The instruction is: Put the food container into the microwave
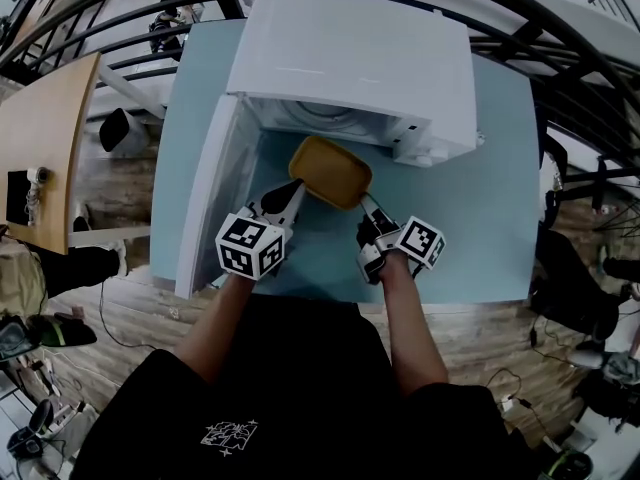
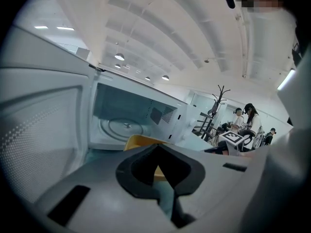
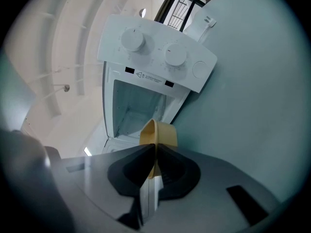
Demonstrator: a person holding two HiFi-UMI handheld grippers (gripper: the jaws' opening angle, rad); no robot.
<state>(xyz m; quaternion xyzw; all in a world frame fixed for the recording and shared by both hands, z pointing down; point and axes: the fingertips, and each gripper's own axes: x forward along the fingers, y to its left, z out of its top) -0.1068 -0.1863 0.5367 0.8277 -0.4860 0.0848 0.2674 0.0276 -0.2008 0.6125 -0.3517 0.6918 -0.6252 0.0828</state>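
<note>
The yellow food container point(image 1: 330, 171) hangs just in front of the open white microwave point(image 1: 350, 63), above the blue table. My left gripper point(image 1: 292, 194) is shut on its near left rim, and my right gripper point(image 1: 364, 203) is shut on its near right rim. In the left gripper view the food container point(image 2: 141, 141) shows beyond the jaws, before the microwave cavity point(image 2: 127, 123) with its glass turntable. In the right gripper view the jaws pinch the container's thin edge point(image 3: 158, 135) below the microwave's control panel point(image 3: 160, 52).
The microwave door point(image 1: 208, 193) stands open to the left, close beside my left gripper. The light blue table point(image 1: 480, 198) extends to the right. A wooden desk point(image 1: 45, 138) is at far left. People sit in the background point(image 2: 248, 123).
</note>
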